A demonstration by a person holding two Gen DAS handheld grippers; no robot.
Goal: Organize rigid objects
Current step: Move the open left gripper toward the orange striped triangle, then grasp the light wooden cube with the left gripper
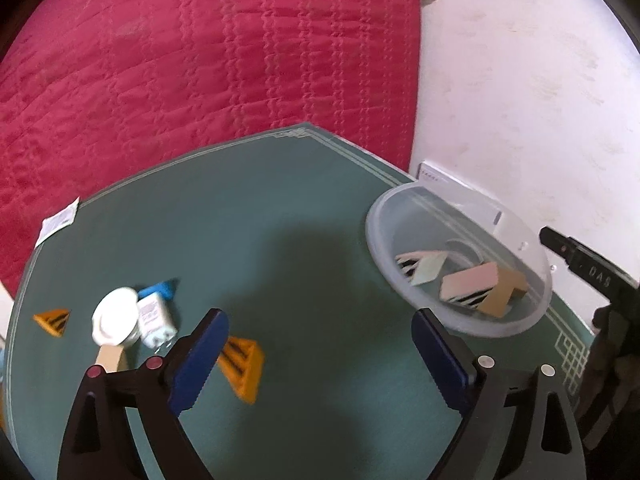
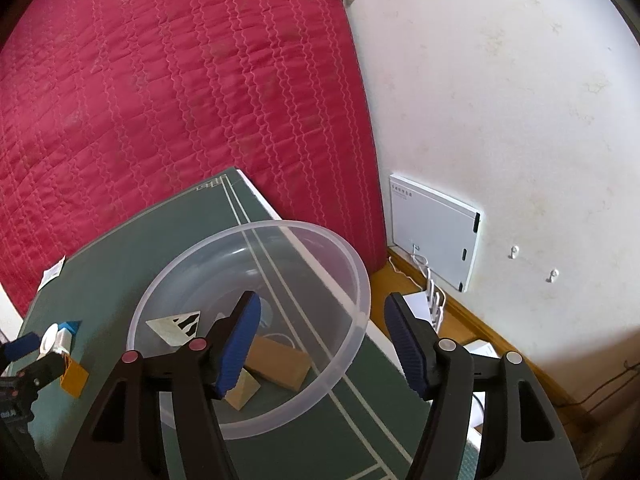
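My left gripper (image 1: 320, 360) stands wide open over the green mat (image 1: 300, 220) with nothing between its blue pads. An orange striped wedge (image 1: 242, 364) lies just right of its left finger. Further left sit a white round lid (image 1: 114, 320), a white plug adapter (image 1: 154, 320), a blue block (image 1: 158, 290), a tan block (image 1: 110, 356) and a second orange wedge (image 1: 52, 320). The clear plastic bowl (image 1: 456, 320) holds several wooden blocks. My right gripper (image 2: 324, 346) is open astride the bowl's rim (image 2: 280, 226), left finger inside and right finger outside, with neither pad touching it.
A red quilted bed cover (image 1: 200, 80) lies beyond the mat. On the right a white wall carries a white panel (image 2: 434, 232). Below it are a wooden strip, white boxes and cables (image 2: 430, 304). A paper label (image 1: 58, 222) sits at the mat's far left corner.
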